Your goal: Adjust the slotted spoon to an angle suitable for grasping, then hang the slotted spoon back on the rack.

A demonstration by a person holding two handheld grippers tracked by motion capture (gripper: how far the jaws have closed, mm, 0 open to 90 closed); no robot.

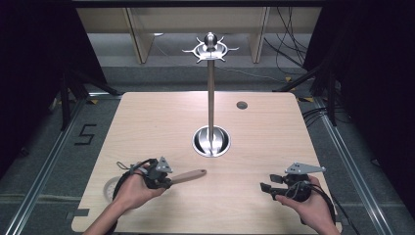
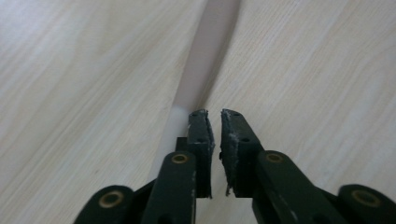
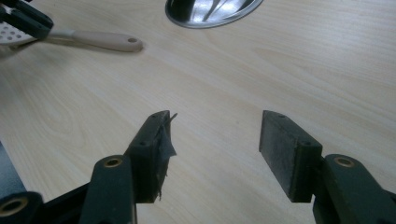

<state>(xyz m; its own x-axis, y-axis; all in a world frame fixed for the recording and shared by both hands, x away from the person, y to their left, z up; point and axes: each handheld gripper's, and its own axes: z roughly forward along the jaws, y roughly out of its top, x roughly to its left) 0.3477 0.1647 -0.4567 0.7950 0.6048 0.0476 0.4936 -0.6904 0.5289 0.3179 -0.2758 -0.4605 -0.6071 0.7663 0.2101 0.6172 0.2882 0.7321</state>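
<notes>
Two tools sit at the near edge of the counter (image 1: pixel 274 122). The left tool (image 1: pixel 164 181) has its jaws nearly together, and I cannot tell whether they pinch the utensil (image 1: pixel 188 176) beneath them. Its wooden handle runs rightward and slightly far, toward the stand (image 1: pixel 211 88) at centre. The right tool (image 1: pixel 268 185) is wide and empty, well apart to the right, so the left is nearer.

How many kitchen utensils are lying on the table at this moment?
1. A slotted spatula with a pale wooden-coloured handle lies near the table's front left, at the left gripper. None hang on the metal stand; hands could hide something small.
</notes>
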